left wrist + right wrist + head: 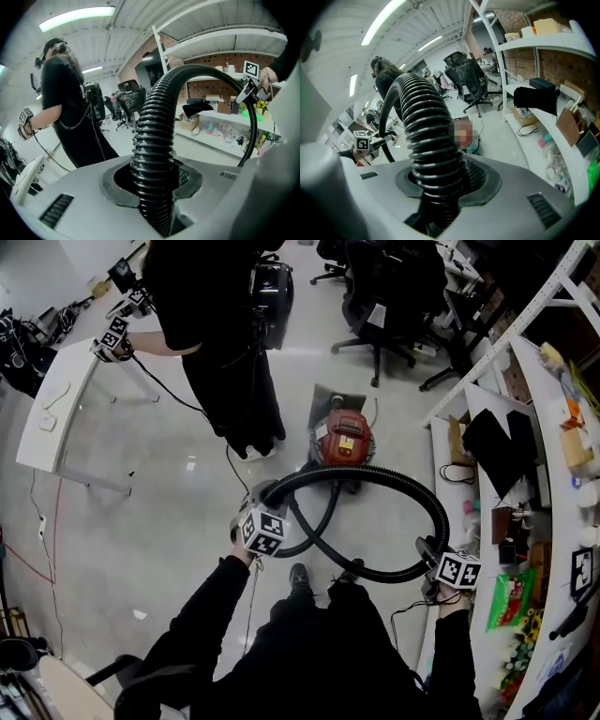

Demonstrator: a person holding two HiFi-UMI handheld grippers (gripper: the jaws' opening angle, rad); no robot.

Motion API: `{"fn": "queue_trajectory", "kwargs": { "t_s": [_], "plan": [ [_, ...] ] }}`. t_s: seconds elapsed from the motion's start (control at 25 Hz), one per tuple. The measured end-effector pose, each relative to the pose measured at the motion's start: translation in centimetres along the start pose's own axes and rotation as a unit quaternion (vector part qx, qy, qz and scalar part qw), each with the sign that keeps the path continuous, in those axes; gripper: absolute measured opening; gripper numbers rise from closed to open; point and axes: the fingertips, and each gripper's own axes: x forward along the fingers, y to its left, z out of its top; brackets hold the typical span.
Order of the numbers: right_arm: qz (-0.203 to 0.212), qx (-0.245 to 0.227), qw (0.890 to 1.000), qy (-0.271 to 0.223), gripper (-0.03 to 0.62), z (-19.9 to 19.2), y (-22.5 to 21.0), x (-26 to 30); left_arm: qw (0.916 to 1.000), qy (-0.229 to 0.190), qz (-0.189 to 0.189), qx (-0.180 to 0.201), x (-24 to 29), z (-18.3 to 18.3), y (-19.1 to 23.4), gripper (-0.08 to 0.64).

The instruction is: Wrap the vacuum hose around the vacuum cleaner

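The left gripper had its fingers pinched on the black ribbed vacuum hose, which rose from between them and arched off to the right. Ahead of both sets of fingers, on the floor, stood the red vacuum cleaner. The right gripper also had its fingers clamped on the hose, which curved out of them leftward.

Standing person: head cut off at head view's top edge. Vacuum hose: stretches hidden inside left claw and right claw. Vacuum cleaner: base hidden behind hose. Shelf: goods too small to identify.
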Motion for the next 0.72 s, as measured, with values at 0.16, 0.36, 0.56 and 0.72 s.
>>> {"fn": "queue_trajectory", "kwargs": {
  "t_s": [0.16, 0.36, 0.56, 0.72],
  "plan": [
    [-0.009, 0.007, 1.000, -0.001, 0.156, 1.7, -3.5, 2.6, 0.9998, 0.006, 0.006, 0.018, 2.7, 2.8, 0.5, 0.140],
    [-0.016, 0.014, 1.000, -0.005, 0.156, 6.1, -9.0, 5.7, 0.9984, 0.027, 0.012, 0.048, 7.0, 6.5, 0.4, 0.140],
    [0.003, 0.007, 1.000, 0.015, 0.155, 9.3, -13.5, 10.4, 0.9971, 0.059, 0.024, 0.041, 11.4, 9.1, 0.4, 0.140],
    [0.007, 0.045, 0.999, 0.026, 0.156, 10.6, -17.4, 14.8, 0.9945, 0.088, 0.029, 0.050, 14.8, 10.6, -0.4, 0.140]
  ]
}}
